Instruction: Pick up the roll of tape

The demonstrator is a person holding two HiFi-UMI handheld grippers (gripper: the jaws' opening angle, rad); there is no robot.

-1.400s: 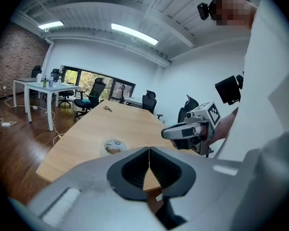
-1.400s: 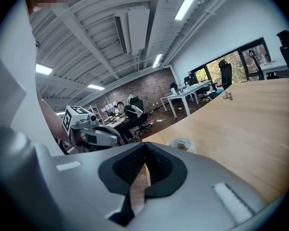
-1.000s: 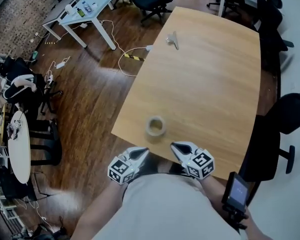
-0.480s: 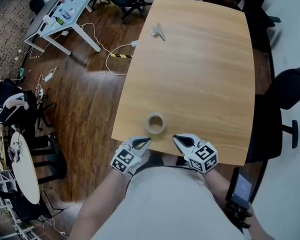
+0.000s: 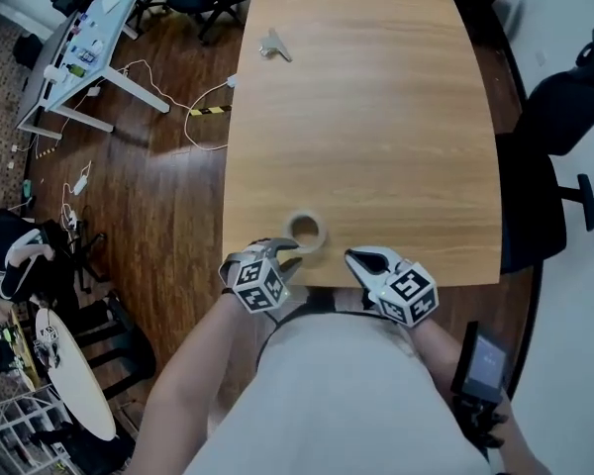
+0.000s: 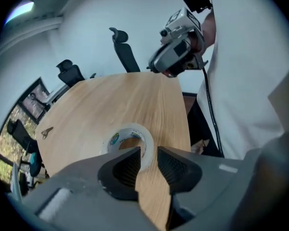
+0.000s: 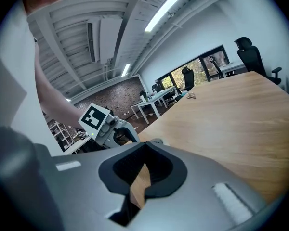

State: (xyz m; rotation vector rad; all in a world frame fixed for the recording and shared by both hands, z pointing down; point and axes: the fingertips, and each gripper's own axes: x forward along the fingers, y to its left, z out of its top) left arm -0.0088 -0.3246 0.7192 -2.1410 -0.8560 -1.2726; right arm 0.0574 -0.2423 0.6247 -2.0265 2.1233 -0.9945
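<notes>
Tape roll (image 5: 321, 236) flat on table (image 5: 376, 117) near edge, hole axis vertical.

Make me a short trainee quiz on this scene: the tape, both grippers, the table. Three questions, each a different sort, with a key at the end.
1. Multiple choice. Which gripper is at the roll of tape? A: the left gripper. B: the right gripper. C: neither.
2. True or false. The roll of tape stands on edge in the middle of the table.
3. Short answer. What do the right gripper's jaws hold?

Key
1. A. Its jaws are opening, and the roll's near wall shows in the gap between them, not gripped.
2. False. It lies flat by the table's near edge.
3. Nothing. They are shut and empty.
</notes>
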